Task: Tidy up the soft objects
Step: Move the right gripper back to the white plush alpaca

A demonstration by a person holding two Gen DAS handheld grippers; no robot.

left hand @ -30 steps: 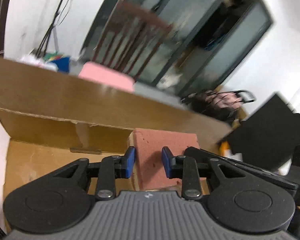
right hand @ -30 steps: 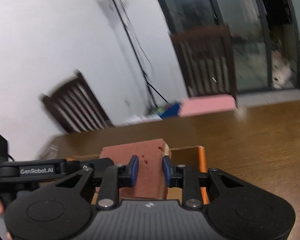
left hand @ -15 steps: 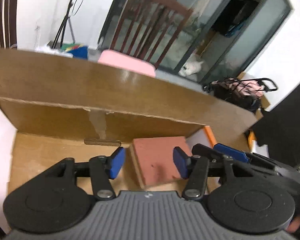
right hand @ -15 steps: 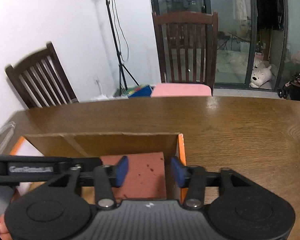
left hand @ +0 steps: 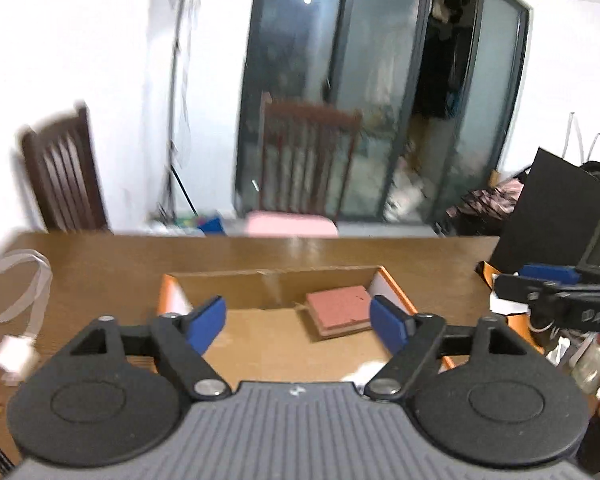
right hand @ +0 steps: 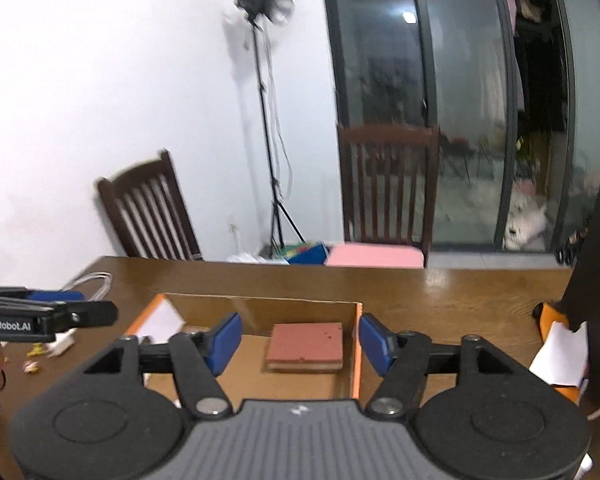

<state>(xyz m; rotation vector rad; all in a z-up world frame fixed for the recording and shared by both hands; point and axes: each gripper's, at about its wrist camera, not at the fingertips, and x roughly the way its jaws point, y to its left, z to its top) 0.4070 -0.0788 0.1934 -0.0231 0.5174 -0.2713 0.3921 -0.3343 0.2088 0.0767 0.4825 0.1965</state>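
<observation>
Sponge (right hand: 305,346) lies flat in the box's (right hand: 260,306) far right corner on the bench (right hand: 440,292), tucked there to leave room, so we hold both grippers (left hand: 298,322) (right hand: 300,344) above it, jaws wide and empty.

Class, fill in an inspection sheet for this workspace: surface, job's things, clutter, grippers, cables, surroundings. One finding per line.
Surface: brown wooden table, glossy.
Job's things: reddish foam block lying flat in the cardboard box, near its right wall.
Clutter: small scraps and a white cable loop left of the box; black panel at right.
Grippers: left gripper open, empty; right gripper open, empty.
Cables: some hang down the tripod.
Surroundings: two wooden chairs, pink cushion, glass doors.
</observation>
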